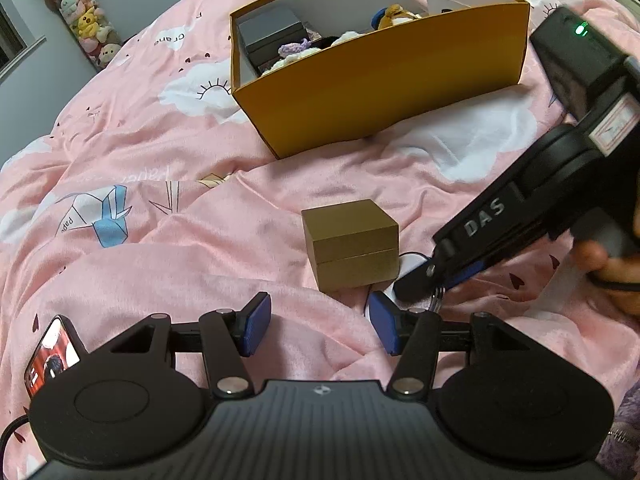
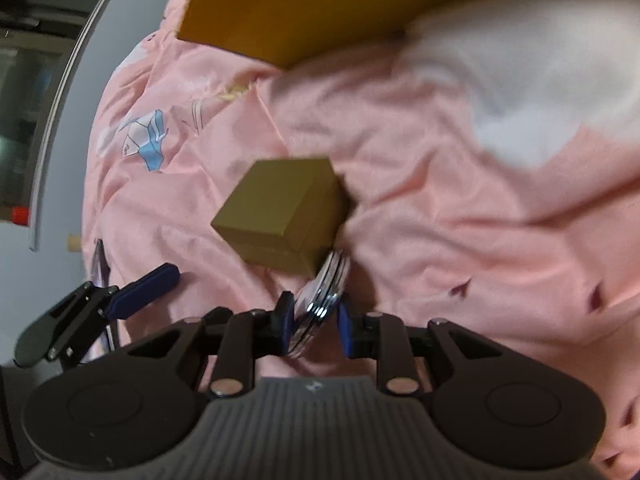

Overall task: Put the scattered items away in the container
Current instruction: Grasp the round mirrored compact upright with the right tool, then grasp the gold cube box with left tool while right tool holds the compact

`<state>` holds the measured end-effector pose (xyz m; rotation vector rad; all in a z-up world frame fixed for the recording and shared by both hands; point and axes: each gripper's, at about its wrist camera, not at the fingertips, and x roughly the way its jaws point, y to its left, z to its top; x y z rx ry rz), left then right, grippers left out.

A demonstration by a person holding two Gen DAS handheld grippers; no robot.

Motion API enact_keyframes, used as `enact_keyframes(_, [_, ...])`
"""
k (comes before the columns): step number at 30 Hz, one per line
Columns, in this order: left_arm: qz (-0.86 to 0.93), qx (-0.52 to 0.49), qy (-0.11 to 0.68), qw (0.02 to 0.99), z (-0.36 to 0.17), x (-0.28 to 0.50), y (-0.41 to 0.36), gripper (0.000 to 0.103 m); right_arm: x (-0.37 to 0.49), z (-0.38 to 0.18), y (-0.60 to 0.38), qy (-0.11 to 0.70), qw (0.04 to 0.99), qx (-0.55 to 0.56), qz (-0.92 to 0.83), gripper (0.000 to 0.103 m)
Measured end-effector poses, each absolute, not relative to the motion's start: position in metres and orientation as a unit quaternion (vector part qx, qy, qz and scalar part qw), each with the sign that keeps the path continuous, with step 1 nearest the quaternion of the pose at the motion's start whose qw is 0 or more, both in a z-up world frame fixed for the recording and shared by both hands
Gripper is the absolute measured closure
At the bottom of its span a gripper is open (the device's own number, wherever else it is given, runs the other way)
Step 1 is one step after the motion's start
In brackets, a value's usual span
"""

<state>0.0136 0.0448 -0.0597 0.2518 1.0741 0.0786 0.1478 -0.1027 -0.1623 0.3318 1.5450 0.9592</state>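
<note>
left gripper [image 1: 320, 330]: jaws apart, empty | right gripper [image 2: 314, 328]: straddling round metal compact [image 2: 320, 300], grip unclear | beside gold box [image 2: 280, 216] | orange container [image 1: 384, 80] on quilt [image 1: 160, 240]

A rumpled pink duvet [image 1: 168, 128] is covering the bed, printed with white clouds [image 1: 472, 148], small dark hearts and a blue-and-white paper crane [image 1: 106, 216], and the same crane print [image 2: 146, 140] is showing in the right wrist view. At the bed's lower left edge a smartphone [image 1: 50, 360] is lying with its screen glowing red. Against the grey wall beyond, a tall clear tube stuffed with small plush toys [image 1: 86, 20] is standing slightly tilted, with a panda plush sitting on top.
</note>
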Motion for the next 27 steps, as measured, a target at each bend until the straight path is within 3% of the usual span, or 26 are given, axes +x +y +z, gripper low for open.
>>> enact_keyframes(14, [0.025, 0.074, 0.497, 0.865, -0.051, 0.027, 0.050, 0.038, 0.148, -0.120, -0.139, 0.592, 0.714, 0.076, 0.365, 0.088])
enact_keyframes(21, [0.026, 0.061, 0.507, 0.859, -0.052, 0.053, 0.039, 0.031, 0.149, -0.113, -0.148, 0.570, 0.738, 0.062, 0.357, 0.088])
enact_keyframes(27, [0.050, 0.109, 0.529, 0.840, -0.067, 0.071, 0.015, 0.029, 0.146, -0.101, -0.150, 0.531, 0.771, 0.018, 0.351, 0.088])
